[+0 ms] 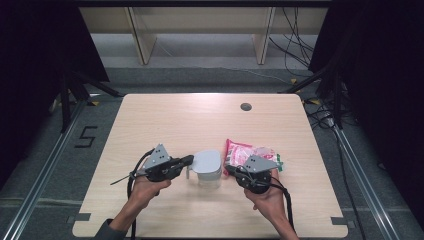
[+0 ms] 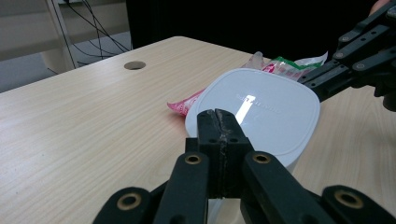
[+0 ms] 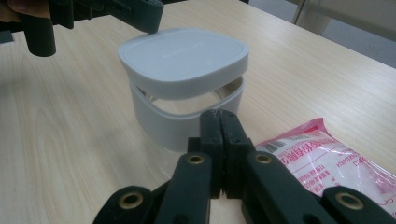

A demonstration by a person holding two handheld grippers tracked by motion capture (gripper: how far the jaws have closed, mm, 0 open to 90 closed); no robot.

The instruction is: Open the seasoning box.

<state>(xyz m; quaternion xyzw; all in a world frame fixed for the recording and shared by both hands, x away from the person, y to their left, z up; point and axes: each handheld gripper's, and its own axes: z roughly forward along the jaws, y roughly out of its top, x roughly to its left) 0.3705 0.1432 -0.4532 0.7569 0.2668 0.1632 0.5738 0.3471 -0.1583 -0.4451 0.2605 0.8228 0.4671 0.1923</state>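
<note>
We see one white lidded container (image 1: 207,167) standing upright between our two grippers, squarish with rounded corners and no clear long axis, its lid (image 3: 183,55) facing up and sitting slightly raised above the body on the side nearest the right gripper. Our left gripper (image 1: 189,160) has its jaws pressed together with nothing between them, tips just at the container's left edge. Our right gripper (image 1: 229,166) is likewise closed and empty, its tips just beside the container's right side. One pink and white packet (image 1: 250,152) lies flat just beyond the right gripper, its long axis running away from the container toward the table's right side. All of this rests on one pale wooden table (image 1: 165,120) with a single round hole (image 1: 245,106) near its far edge. Grey floor, black curtains, loose cables and light wooden furniture legs surround it.
</note>
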